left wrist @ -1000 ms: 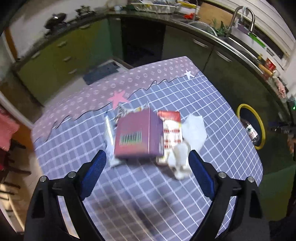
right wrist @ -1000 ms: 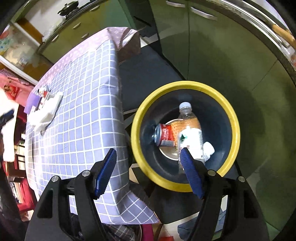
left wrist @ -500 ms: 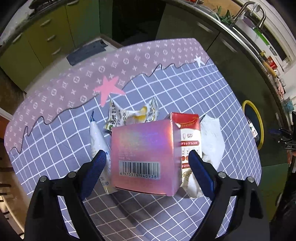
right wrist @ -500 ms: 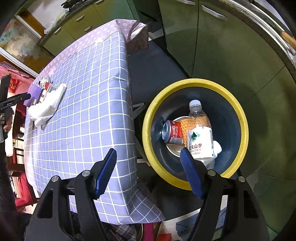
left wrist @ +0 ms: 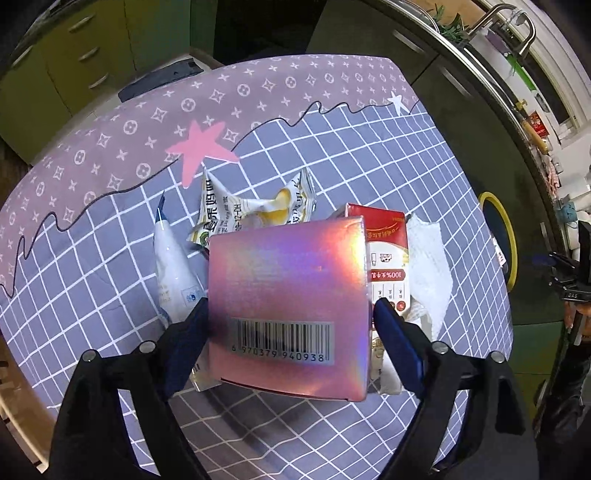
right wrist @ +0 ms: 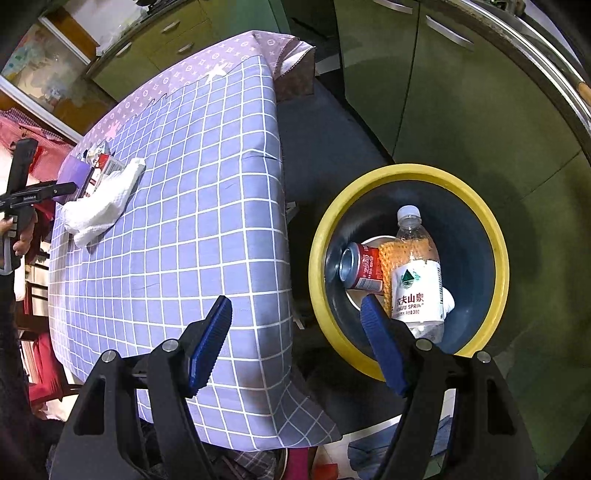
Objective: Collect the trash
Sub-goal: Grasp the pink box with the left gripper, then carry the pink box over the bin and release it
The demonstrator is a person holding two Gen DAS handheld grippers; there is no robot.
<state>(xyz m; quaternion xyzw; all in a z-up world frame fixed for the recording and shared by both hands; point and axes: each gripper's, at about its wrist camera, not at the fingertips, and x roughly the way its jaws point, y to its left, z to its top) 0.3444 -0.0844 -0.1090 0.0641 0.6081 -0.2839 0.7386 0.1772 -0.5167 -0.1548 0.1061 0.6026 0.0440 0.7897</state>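
Observation:
A shiny pink box (left wrist: 288, 299) with a barcode lies on the checked tablecloth. My left gripper (left wrist: 290, 328) is open with its blue fingers on either side of the box, close to its sides. Around the box lie a white tube (left wrist: 173, 273), a yellow-white snack wrapper (left wrist: 255, 210), a red milk carton (left wrist: 388, 258) and a white paper towel (left wrist: 428, 266). My right gripper (right wrist: 295, 328) is open and empty, above the table's edge and the yellow-rimmed bin (right wrist: 498, 258), which holds a water bottle (right wrist: 417, 280) and a red can (right wrist: 362, 266).
The bin also shows in the left wrist view (left wrist: 506, 236), on the floor right of the table. Green kitchen cabinets (right wrist: 443, 92) and a counter with a sink tap (left wrist: 517, 26) run behind. The trash pile shows far left in the right wrist view (right wrist: 99, 199).
My left gripper has come down and forward until its fingers flank the pink box. My right gripper has drifted left from over the bin toward the table's edge.

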